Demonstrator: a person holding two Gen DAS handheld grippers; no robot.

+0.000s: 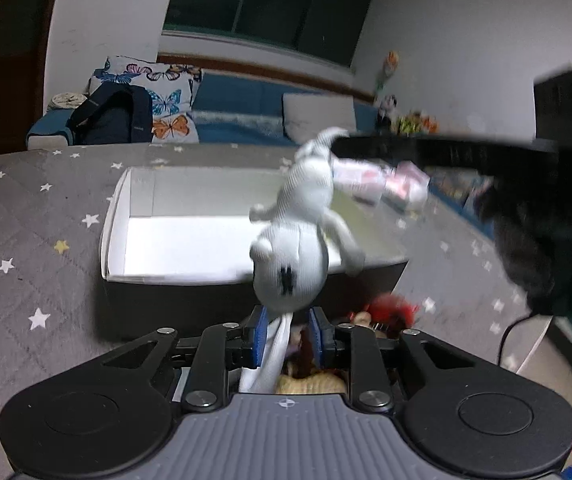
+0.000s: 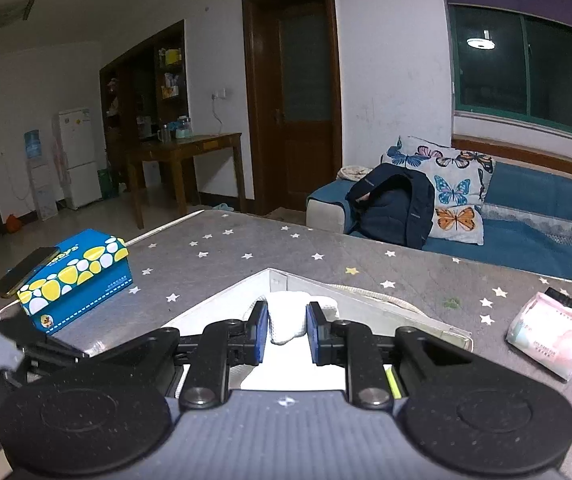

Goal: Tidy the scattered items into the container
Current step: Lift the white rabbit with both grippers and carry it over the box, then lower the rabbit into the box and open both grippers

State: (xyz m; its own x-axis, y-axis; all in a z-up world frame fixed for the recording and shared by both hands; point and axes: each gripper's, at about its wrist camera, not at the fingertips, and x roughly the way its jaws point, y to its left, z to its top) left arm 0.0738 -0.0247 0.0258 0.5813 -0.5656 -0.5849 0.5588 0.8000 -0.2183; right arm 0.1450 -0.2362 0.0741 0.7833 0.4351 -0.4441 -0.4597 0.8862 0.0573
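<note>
A white plush toy [image 1: 306, 216] hangs head down over the near wall of the box [image 1: 174, 304], which is white inside and dark outside. In the left wrist view my right gripper [image 1: 340, 148] reaches in from the right and is shut on the toy's upper end. In the right wrist view white fabric [image 2: 286, 318] fills the gap between its blue pads [image 2: 261, 332], above the box rim [image 2: 366, 292]. My left gripper [image 1: 289, 338] stands open under the toy's head. A white strip [image 1: 276, 344] of the toy trails between its pads and leans on the left one.
A red-haired doll [image 1: 390, 308] and other small items lie in front of the box, under my left gripper. Pink tissue packs [image 2: 546, 336] lie to the right of the box. A blue tissue box [image 2: 78, 276] with a phone on it sits at the left. A blue sofa [image 2: 526, 208] stands behind.
</note>
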